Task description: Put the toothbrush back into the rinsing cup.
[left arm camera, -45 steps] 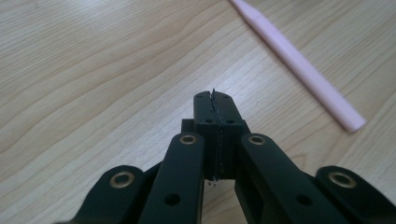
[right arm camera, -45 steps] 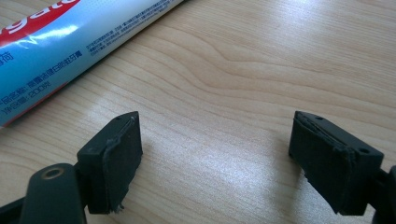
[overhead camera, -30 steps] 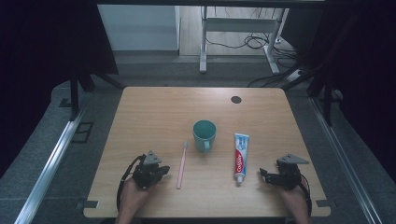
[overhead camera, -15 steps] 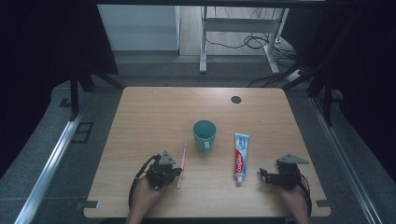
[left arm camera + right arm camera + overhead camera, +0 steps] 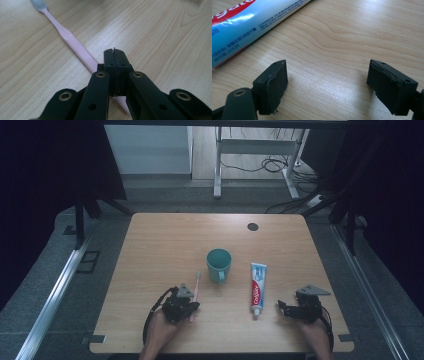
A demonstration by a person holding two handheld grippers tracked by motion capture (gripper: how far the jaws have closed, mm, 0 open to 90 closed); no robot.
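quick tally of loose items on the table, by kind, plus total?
toothbrush: 1 (pink)
mug: 1 (teal)
toothpaste tube: 1
Total: 3

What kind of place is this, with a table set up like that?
Probably a lab or recording workspace, not a home. A bare wooden table stands between dark curtains, with metal rails on the floor beside it and loose cables behind. The few things laid out, a cup and toothpaste tube, look staged.
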